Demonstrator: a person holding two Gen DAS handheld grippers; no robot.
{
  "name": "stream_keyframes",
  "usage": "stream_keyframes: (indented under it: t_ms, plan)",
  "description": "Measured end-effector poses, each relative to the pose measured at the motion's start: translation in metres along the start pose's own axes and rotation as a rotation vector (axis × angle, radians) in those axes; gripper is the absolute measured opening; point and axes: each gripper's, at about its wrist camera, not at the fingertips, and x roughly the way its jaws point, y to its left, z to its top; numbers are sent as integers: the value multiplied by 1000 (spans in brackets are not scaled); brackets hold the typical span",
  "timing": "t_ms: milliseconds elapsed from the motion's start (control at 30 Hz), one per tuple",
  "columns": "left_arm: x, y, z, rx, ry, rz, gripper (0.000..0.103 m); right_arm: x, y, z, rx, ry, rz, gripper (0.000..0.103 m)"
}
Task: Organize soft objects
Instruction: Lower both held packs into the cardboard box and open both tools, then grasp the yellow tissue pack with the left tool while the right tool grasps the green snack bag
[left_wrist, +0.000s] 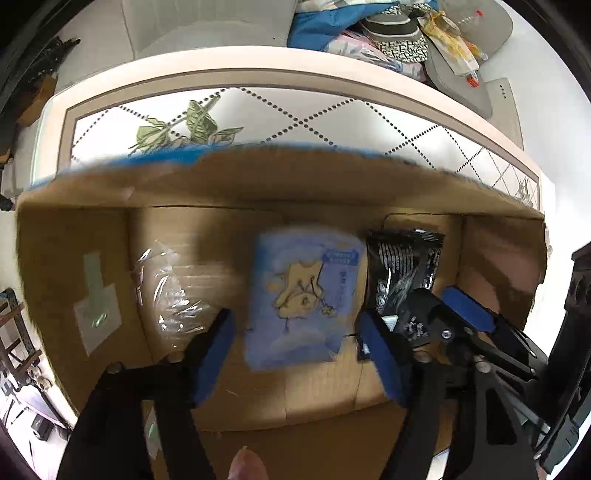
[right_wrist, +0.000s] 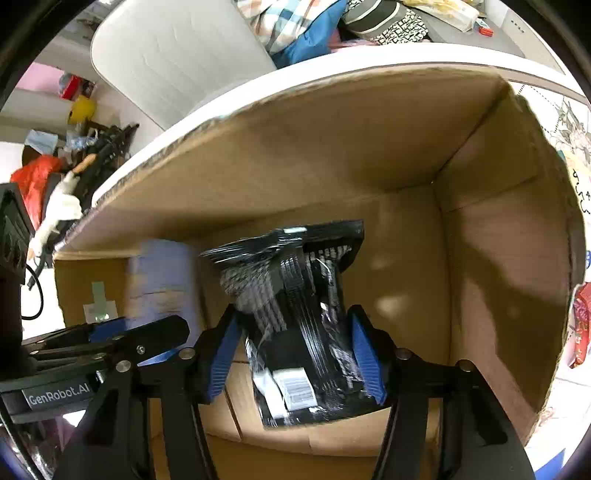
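Both grippers reach into an open cardboard box (left_wrist: 332, 184). A blue soft pack with a yellow cartoon print (left_wrist: 304, 299) lies on the box floor. My left gripper (left_wrist: 299, 345) is open, its blue pads on either side of the pack's near end, not closed on it. A black plastic-wrapped pack (right_wrist: 295, 317) lies to its right; it also shows in the left wrist view (left_wrist: 404, 269). My right gripper (right_wrist: 297, 354) is open, straddling the black pack, pads (right_wrist: 364, 356) close beside it. The blue pack shows blurred in the right wrist view (right_wrist: 162, 269).
Crumpled clear plastic (left_wrist: 166, 291) lies at the box's left. The box (right_wrist: 498, 258) sits on a patterned white table (left_wrist: 295, 110). Clothes and hats (left_wrist: 388, 33) are piled behind. Clutter (right_wrist: 70, 166) lies on the floor at the left.
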Motion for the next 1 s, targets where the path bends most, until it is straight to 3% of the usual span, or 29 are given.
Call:
stream_keyframes:
  t_ms: [33, 133, 333, 400, 533, 567, 767, 1000]
  plan:
    - [-3, 0, -1, -5, -10, 2, 88, -1, -4, 0, 3, -6, -2, 69]
    - [-10, 3, -7, -8, -43, 29, 98, -6, -9, -1, 0, -1, -5, 77]
    - [-30, 2, -31, -1, -128, 105, 102, -24, 3, -33, -74, 14, -46, 83]
    - [-37, 2, -42, 4, -167, 145, 102, -31, 4, -45, -102, 16, -88, 94]
    - [-52, -1, -66, 17, -238, 185, 102, -45, 17, -64, -157, -5, -164, 98]
    - [-57, -2, -73, 21, -258, 194, 102, -48, 20, -69, -164, -11, -177, 103]
    - [-80, -6, -110, 29, -345, 224, 102, -86, 30, -102, -202, -86, -237, 103]
    - [-100, -9, -166, 24, -416, 228, 102, -124, 40, -139, -223, -143, -224, 103]
